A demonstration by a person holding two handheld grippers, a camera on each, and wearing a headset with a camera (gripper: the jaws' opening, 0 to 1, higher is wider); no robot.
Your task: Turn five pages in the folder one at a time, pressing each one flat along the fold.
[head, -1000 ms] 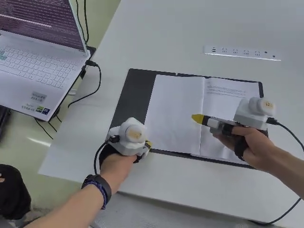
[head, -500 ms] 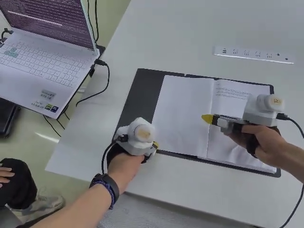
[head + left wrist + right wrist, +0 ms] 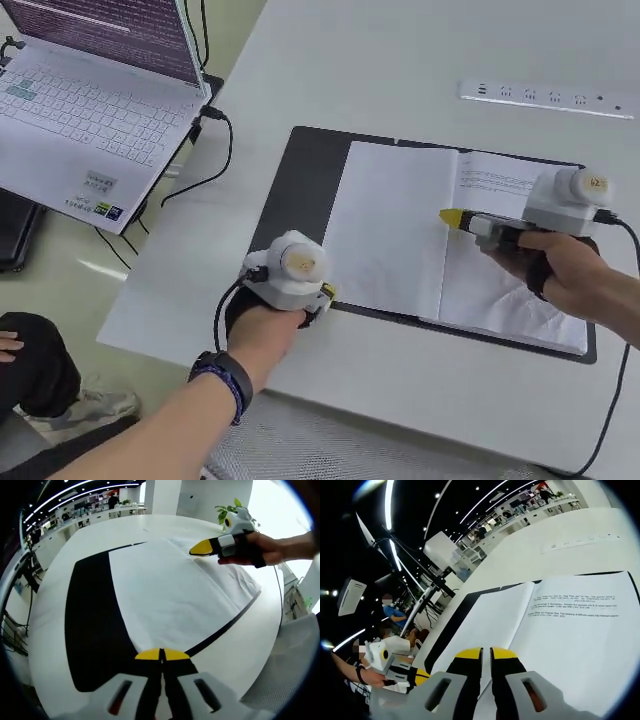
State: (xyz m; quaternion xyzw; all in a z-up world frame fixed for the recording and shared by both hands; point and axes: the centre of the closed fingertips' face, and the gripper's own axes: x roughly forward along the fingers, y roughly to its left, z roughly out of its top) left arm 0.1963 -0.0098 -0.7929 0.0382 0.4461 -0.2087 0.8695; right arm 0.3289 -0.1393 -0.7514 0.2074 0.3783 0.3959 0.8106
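The black folder (image 3: 300, 190) lies open on the white table. A blank white page (image 3: 390, 230) covers its left half and a printed page (image 3: 510, 270) its right. My right gripper (image 3: 452, 217) is shut, with its yellow tips at the fold (image 3: 520, 617) about a third of the way down. My left gripper (image 3: 325, 293) is also shut, with nothing in it. Its tips (image 3: 161, 654) rest at the folder's near edge, where the blank page (image 3: 165, 590) meets the black cover (image 3: 90, 625). The right gripper (image 3: 202, 547) appears across the page in the left gripper view.
An open laptop (image 3: 80, 110) with cables (image 3: 200, 170) sits off the table's left edge. A white power strip (image 3: 545, 98) lies beyond the folder. The right gripper's cable (image 3: 625, 330) trails off the right side. A person's knee (image 3: 35, 360) is at lower left.
The head camera has shifted. My right gripper has slid a little farther up along the fold. The left gripper stays at the folder's near edge.
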